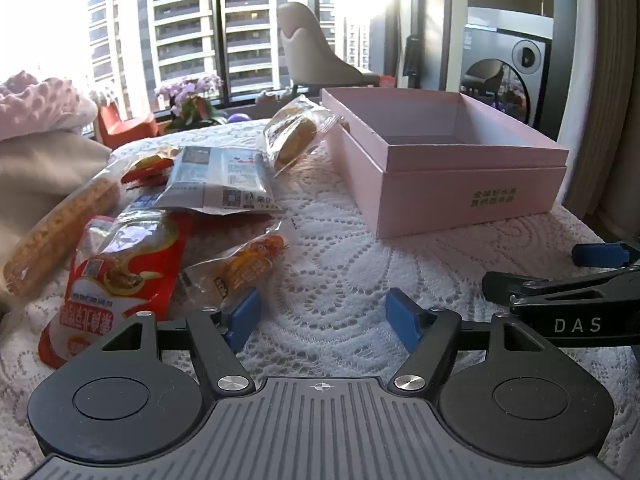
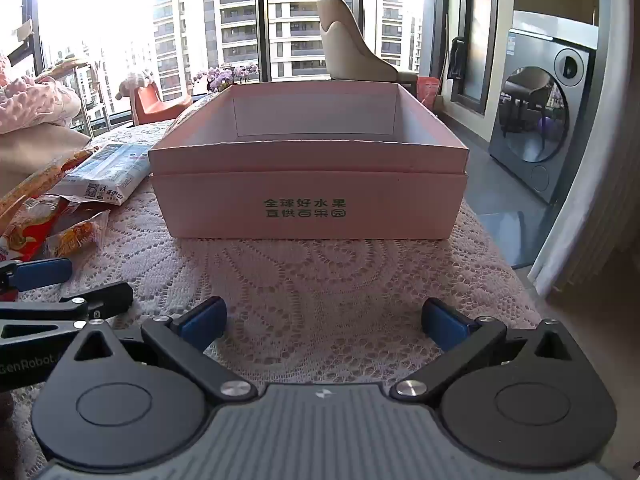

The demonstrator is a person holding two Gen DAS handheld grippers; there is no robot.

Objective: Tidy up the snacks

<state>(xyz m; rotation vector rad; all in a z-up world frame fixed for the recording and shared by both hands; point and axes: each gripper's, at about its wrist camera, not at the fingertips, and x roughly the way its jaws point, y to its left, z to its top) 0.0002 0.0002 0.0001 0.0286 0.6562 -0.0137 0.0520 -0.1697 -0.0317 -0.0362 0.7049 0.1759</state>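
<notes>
Pink box point(image 2: 308, 204) ahead of my right gripper point(image 2: 324, 320)
Both grippers spread, empty; snack packets point(image 1: 120, 264) lie left of my left gripper point(image 1: 324, 318)

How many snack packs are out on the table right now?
6: bun against the box, white pack mid-pile, small red pack behind it, long stick far left, red pouch and orange pack nearest. More may be hidden underneath.

It was a high-rise flat: ahead of the fingers stood a lace-covered table point(image 2: 320, 280), a washer point(image 2: 536, 120), potted flowers point(image 1: 192, 96), a chair point(image 2: 352, 52) and tower blocks point(image 1: 188, 20) outside.
</notes>
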